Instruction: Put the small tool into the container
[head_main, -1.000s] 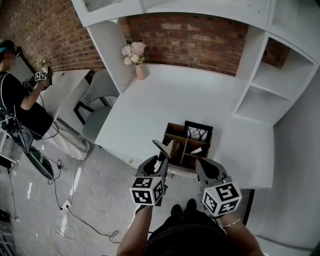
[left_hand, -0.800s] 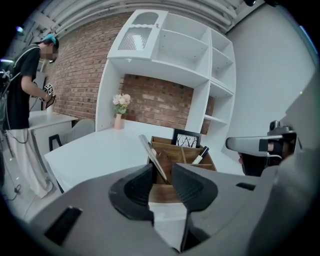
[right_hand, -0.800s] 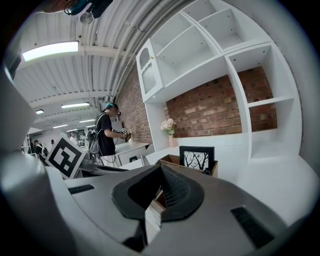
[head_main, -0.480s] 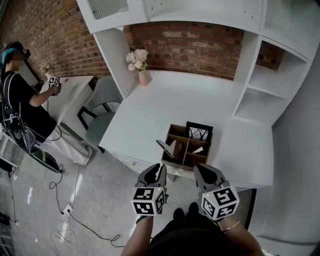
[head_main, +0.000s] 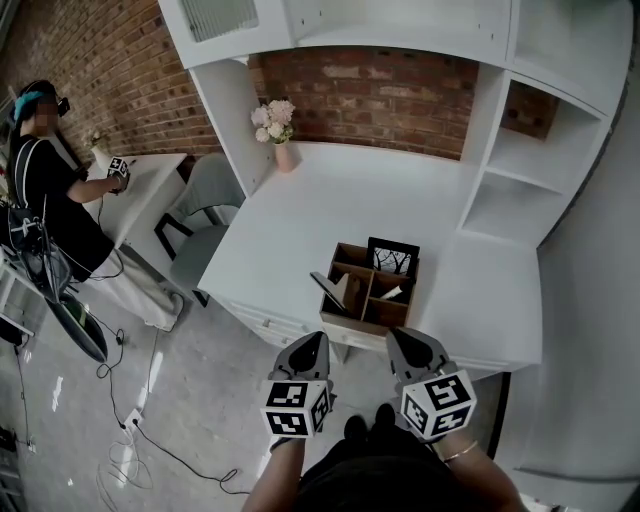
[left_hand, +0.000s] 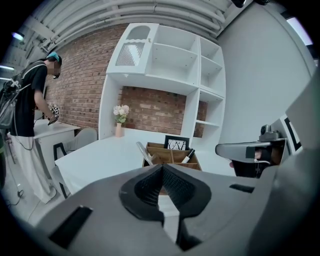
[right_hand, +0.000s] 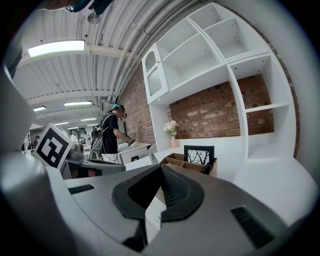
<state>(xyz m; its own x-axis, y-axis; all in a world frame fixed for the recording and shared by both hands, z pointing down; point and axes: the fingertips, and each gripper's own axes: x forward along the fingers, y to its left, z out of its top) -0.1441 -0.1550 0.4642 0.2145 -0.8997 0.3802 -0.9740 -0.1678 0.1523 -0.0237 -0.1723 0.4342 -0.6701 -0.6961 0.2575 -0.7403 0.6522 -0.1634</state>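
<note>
"How many grippers?"

"Two, at lower centre: left gripper (head_main: 314, 342) and right gripper (head_main: 399, 338). Both jaws are clenched on nothing, the left ones just closing."

"And the tool?"

"One tool (head_main: 327, 291) leans in the left compartment of the single box (head_main: 352, 320) on the desk (head_main: 300, 220). One picture (head_main: 393, 258) stands at the box's upper right."

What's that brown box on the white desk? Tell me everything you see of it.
The box is an open-topped organizer, wood by its look, split into compartments. It stands upright near the front edge of the white desk. A small tool leans out of its left side, a framed picture stands at its back right, and a pen-like item lies in a right compartment.
</note>
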